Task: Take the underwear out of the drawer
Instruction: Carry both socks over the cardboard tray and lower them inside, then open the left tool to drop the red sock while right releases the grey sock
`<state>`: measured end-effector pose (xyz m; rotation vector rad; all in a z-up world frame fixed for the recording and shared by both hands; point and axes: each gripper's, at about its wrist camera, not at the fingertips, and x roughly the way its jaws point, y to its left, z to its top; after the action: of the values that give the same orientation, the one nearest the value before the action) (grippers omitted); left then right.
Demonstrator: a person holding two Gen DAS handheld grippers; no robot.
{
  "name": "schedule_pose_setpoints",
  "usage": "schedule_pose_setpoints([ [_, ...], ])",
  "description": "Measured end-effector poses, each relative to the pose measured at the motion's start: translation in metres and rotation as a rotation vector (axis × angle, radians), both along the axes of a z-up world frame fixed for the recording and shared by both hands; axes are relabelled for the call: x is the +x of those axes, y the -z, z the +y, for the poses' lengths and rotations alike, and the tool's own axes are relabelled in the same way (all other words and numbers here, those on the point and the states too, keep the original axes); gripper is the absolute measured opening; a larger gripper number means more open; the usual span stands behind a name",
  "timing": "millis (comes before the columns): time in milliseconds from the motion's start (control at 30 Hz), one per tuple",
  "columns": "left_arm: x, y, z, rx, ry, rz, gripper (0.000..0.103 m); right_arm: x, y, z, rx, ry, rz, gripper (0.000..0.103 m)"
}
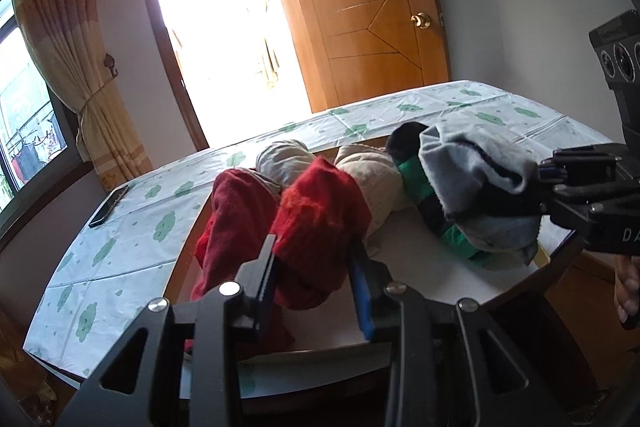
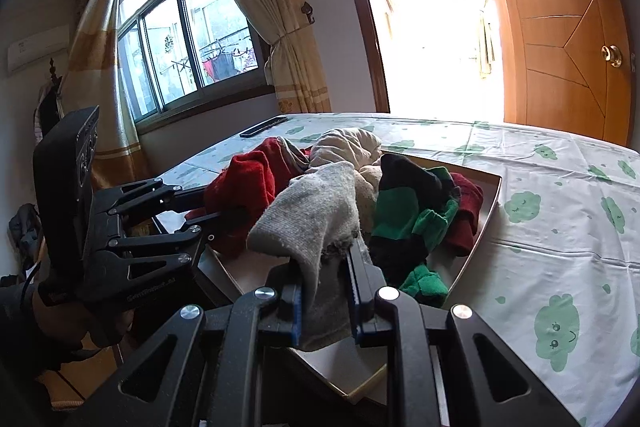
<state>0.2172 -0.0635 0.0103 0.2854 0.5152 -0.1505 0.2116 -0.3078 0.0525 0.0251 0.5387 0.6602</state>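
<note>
An open drawer (image 1: pixel 420 267) with a pale floor holds a heap of underwear. In the left wrist view my left gripper (image 1: pixel 316 247) is shut on a red garment (image 1: pixel 320 211) at the heap's near side. The right gripper (image 1: pixel 540 187) comes in from the right, shut on a grey garment (image 1: pixel 480 175). In the right wrist view the right gripper (image 2: pixel 326 259) pinches that grey garment (image 2: pixel 312 219), which drapes down between the fingers. To its left the left gripper (image 2: pixel 216 205) grips the red garment (image 2: pixel 244 191). A green-and-black piece (image 2: pixel 412 223), a beige piece (image 2: pixel 352 147) and a dark red piece (image 2: pixel 468 211) lie in the drawer (image 2: pixel 490 203).
A tabletop with a white cloth with green cloud prints (image 2: pixel 560 227) surrounds the drawer. A dark phone (image 1: pixel 108 207) lies near its far left edge. Behind are a wooden door (image 1: pixel 372 27), a bright doorway, curtains (image 2: pixel 288 27) and a window. A hand (image 2: pixel 60 315) holds the left gripper.
</note>
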Motion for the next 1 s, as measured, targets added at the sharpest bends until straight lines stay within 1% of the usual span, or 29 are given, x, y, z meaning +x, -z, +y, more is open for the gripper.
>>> schedule_pose_setpoints([
  [233,0.005,0.005,-0.005,0.021,0.001,0.015,0.032,0.003,0.001,0.012,-0.021,-0.014,0.004,0.019],
  [467,0.011,0.011,-0.007,0.042,0.007,0.038,0.032,0.008,0.008,0.027,-0.079,-0.035,0.018,0.019],
  [767,0.025,0.024,-0.004,0.046,-0.002,0.090,0.033,0.018,0.018,0.044,-0.151,-0.041,0.034,0.020],
  [967,0.026,0.032,-0.004,0.061,-0.006,0.102,0.040,0.028,0.032,0.052,-0.182,-0.047,0.070,0.020],
  [1000,0.026,0.033,-0.005,0.066,-0.007,0.104,0.047,0.029,0.034,0.052,-0.182,-0.049,0.076,0.020],
])
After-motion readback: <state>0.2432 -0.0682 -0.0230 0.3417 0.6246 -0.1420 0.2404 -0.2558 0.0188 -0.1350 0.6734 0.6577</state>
